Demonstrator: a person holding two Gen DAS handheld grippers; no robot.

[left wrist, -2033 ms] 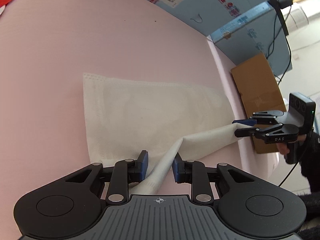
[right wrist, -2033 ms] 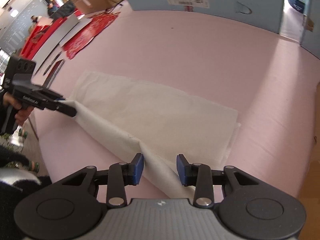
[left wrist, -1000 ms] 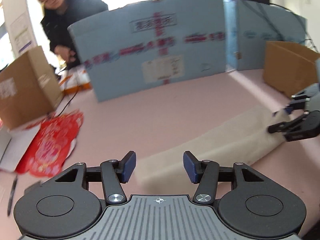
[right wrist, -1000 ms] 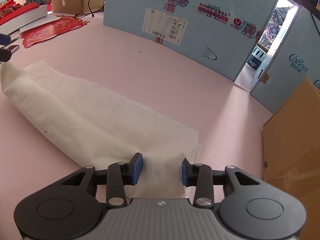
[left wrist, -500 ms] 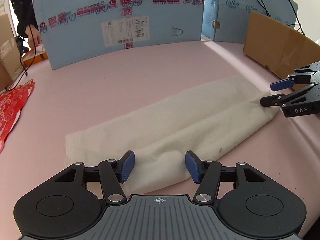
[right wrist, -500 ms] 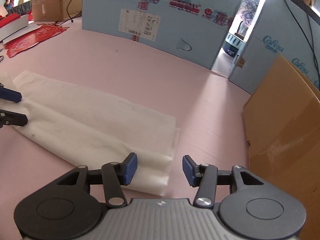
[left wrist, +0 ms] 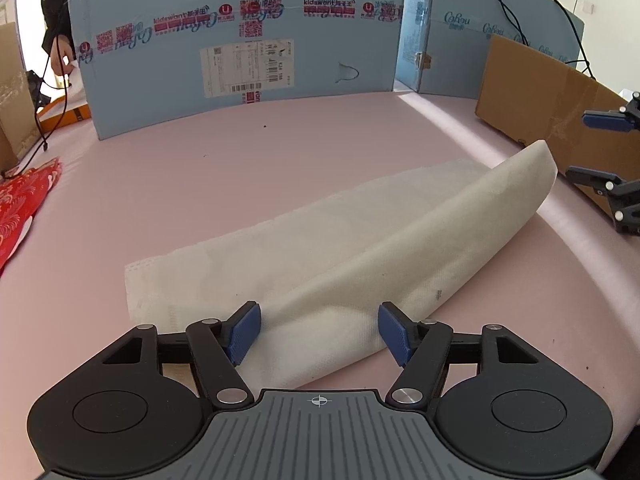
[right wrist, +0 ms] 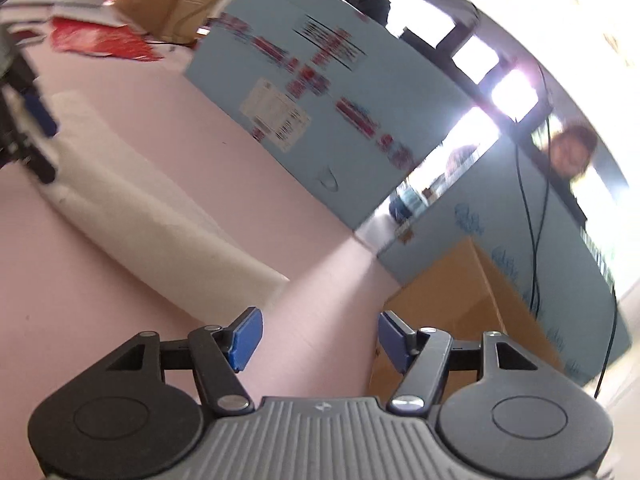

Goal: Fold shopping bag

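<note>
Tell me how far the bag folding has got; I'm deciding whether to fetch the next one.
Done: the white shopping bag lies on the pink table folded lengthwise into a long strip, its top layer still puffed. In hand: nothing; the left gripper has opening jaws straddling the near end without pressing, and the right gripper is opening, clear of the bag. Left: flattening and probably folding it shorter.

The left gripper [left wrist: 319, 334] has black linkage arms with silver pivot screws, blue ribbed pads [left wrist: 243, 332], two round black housings at 7 and 5 o'clock, and a grey ridged plate at 6 bearing a small crosshair mark. The right gripper [right wrist: 320, 338] is built the same, with blue pads [right wrist: 247, 336], though its view is blurred.
</note>
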